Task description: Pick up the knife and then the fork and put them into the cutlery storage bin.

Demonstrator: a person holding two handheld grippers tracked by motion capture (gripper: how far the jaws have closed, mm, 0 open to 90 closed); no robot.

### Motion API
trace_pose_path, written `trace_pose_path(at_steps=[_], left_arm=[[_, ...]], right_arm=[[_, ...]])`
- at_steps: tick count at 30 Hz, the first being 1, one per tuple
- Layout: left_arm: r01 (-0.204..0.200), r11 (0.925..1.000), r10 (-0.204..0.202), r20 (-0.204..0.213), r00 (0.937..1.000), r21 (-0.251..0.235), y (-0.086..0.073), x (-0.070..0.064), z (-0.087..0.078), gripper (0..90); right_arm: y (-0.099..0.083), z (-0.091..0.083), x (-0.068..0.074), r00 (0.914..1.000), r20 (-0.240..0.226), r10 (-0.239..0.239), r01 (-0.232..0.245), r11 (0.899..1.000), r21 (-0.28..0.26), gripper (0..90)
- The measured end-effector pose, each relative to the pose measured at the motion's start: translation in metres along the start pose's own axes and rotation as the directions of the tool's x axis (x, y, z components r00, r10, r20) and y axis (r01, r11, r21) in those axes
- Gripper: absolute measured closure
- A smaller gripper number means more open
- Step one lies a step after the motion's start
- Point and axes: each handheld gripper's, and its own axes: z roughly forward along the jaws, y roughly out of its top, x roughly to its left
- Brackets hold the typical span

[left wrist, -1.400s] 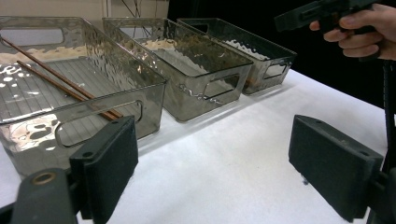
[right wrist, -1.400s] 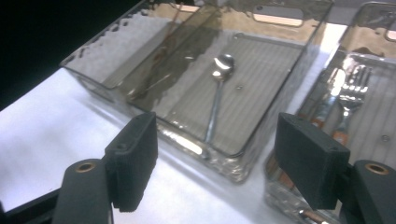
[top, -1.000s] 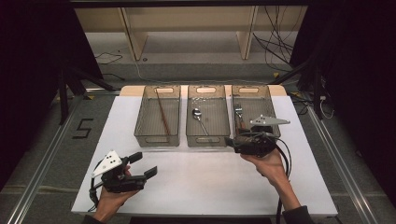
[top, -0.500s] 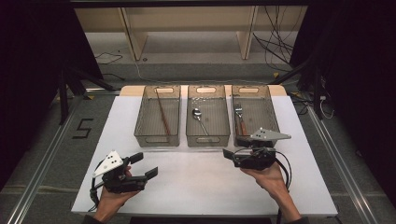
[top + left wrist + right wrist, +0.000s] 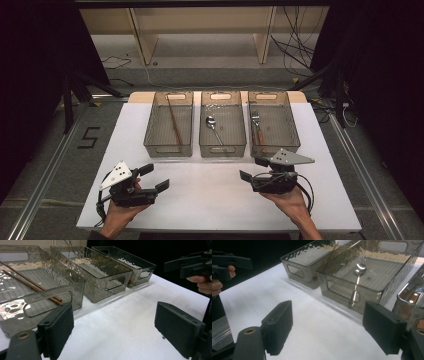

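Three clear smoky bins stand in a row at the far half of the white table [image 5: 210, 200]. The left bin [image 5: 155, 145] holds brown chopsticks [image 5: 174, 122], the middle bin [image 5: 222, 147] a metal spoon [image 5: 214, 126], the right bin [image 5: 292, 130] a fork [image 5: 257, 125] with a wooden handle. My left gripper [image 5: 156, 177] hovers open at the near left, empty, its jaws pointing toward the right. My right gripper [image 5: 251, 169] is open and empty in front of the right bin, pointing left. In the left gripper view the chopsticks [image 5: 30, 283] lie close ahead; the right gripper view faces the spoon [image 5: 358, 271].
White tabletop lies between the two grippers and the bins' front walls. Beyond the table are wooden shelf legs [image 5: 142, 42] and loose cables [image 5: 295, 50] on the floor. Metal rails [image 5: 45, 170] run along both sides of the table.
My right gripper has drawn back from the right bin's front rim toward the near edge and turned to point left. The left gripper has stayed in place.
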Motion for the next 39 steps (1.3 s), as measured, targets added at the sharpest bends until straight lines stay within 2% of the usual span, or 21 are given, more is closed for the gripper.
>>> trace_pose_path(at_steps=[12, 20, 27, 39], left_arm=[[-0.001, 0.9999, 0.001, 0.01, 1.0, 0.014, -0.001, -0.001, 0.0, 15.2], [-0.003, 0.9996, 0.002, 0.022, 0.9998, 0.029, -0.001, -0.002, 0.001, 15.2], [-0.003, 0.9993, 0.002, 0.029, 0.9996, 0.037, -0.001, -0.002, 0.002, 15.2], [-0.01, 0.9991, 0.008, 0.029, 0.9996, 0.041, -0.001, -0.002, 0.003, 15.2]], right_arm=[[-0.021, -0.011, 0.0, 0.9998, 0.02, 0.005, -0.004, 1.0, -0.03, 22.6], [-0.031, -0.017, -0.001, 0.9995, 0.03, 0.01, -0.009, 1.0, -0.029, 21.8], [-0.036, -0.018, -0.002, 0.9992, 0.038, 0.014, -0.013, 1.0, -0.021, 21.4], [-0.036, -0.021, -0.002, 0.9989, 0.042, 0.02, -0.018, 0.999, -0.042, 21.4]])
